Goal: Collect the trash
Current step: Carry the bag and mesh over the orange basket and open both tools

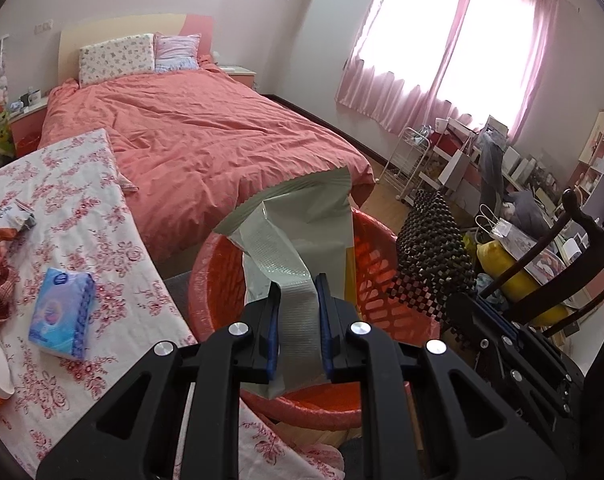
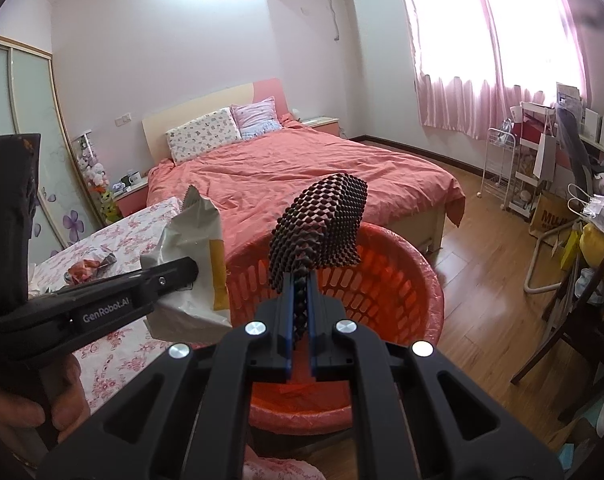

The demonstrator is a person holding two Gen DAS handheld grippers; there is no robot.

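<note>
A silver-and-white foil bag (image 1: 302,216) with a yellow stripe hangs between the pads of my left gripper (image 1: 297,280), which is shut on its lower part. It is held over a red plastic basket (image 1: 376,264) lined with a clear bag. My right gripper (image 2: 299,276) is shut on a dark, bumpy mesh sheet (image 2: 322,216) that arches up above the basket (image 2: 422,264). In the right wrist view the left gripper (image 2: 189,270) and its foil bag (image 2: 193,220) are at the basket's left rim. The mesh sheet (image 1: 434,248) appears at the basket's right side in the left wrist view.
A table with a floral cloth (image 1: 81,208) stands left of the basket, carrying a blue tissue pack (image 1: 61,316) and crumpled wrappers (image 1: 9,232). A bed with a pink cover (image 1: 201,128) lies behind. A dark wooden chair (image 1: 562,264) and clutter stand right. A person's hand (image 2: 21,408) grips the left tool.
</note>
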